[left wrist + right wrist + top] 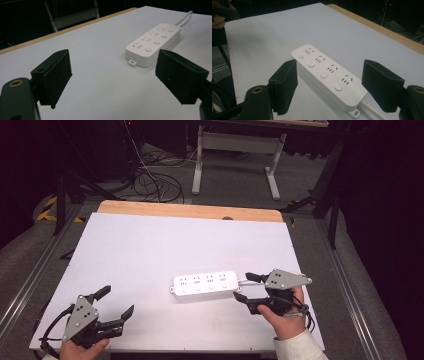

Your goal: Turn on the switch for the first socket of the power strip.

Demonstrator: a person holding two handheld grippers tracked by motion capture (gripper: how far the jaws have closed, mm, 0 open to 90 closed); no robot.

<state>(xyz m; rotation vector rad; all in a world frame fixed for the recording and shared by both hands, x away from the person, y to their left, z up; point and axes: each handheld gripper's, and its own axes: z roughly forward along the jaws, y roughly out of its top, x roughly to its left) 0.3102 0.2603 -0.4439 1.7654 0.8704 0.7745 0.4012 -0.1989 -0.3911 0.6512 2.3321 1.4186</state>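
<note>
White pwr strip (pixel 205 284), white table (pixel 125 250), black jaws.

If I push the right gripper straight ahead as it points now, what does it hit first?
Most likely the power strip: the right gripper is open, its jaws either side of the strip's cord end. How close it is is hard to judge.

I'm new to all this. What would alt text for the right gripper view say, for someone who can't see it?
A white power strip with four sockets and four round buttons lies on a white table, its cable end nearest the camera. The right tool sits open, its two black jaws either side of the strip.
</note>
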